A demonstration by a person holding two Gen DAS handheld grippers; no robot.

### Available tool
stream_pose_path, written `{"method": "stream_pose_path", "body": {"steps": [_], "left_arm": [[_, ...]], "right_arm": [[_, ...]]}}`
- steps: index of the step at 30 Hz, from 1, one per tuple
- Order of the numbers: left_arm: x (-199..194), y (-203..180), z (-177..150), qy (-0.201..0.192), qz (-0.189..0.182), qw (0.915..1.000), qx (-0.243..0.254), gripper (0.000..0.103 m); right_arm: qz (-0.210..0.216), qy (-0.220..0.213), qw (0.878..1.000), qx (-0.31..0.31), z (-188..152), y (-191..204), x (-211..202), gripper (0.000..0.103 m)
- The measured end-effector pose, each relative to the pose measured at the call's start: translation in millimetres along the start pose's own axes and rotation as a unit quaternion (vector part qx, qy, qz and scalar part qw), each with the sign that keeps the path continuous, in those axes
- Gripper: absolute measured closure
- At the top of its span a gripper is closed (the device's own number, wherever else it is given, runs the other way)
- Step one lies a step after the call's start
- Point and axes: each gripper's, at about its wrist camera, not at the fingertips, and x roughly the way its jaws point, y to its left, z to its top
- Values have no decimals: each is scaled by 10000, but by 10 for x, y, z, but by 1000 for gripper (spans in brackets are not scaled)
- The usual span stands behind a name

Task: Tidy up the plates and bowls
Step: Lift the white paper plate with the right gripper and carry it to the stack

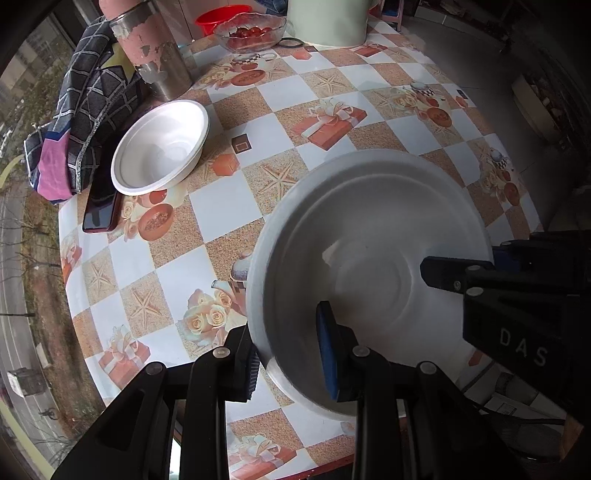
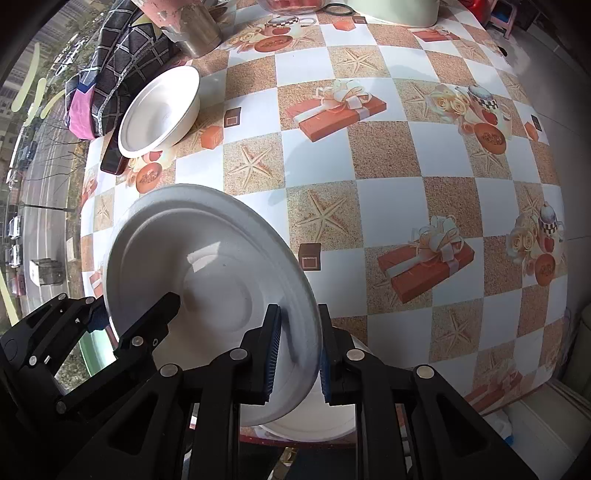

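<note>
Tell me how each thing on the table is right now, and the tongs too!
White plate: tilted, lifted, gripped on its rim from both sides.
Left tongs: shut on the plate's rim.
Right tongs: shut on the plate's rim.
White bowl: upright, empty, resting partly on a dark phone.
Glass bowl: upright, holding red fruit.
Tumbler: upright, paint peeling.

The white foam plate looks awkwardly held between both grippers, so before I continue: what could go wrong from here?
1. The white foam plate is tilted and pinched only at opposite rim edges by the left gripper and right gripper; uneven pull might bend it or let it slip.
2. Another white dish sits beneath at the table edge and could get knocked off.
</note>
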Motion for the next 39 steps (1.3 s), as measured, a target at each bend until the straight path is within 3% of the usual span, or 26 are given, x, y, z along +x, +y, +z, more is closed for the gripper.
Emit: {"method": "stream_pose_path", "body": {"steps": [13,23,39], "left_arm": [[-123,-453,-170,-69,-72,9953,960,72],[-175,-713,-244,-117,-85,9873,1581,72],[-168,-828,-294,-62,-160,9818,1889,72]], "right_arm": [[20,-51,9967,804,-636,-339,-184,83],[43,-121,9923,1232,-818,-528,-240,83],[54,-92,9874,1578,-992,-609,-239,82]]}}
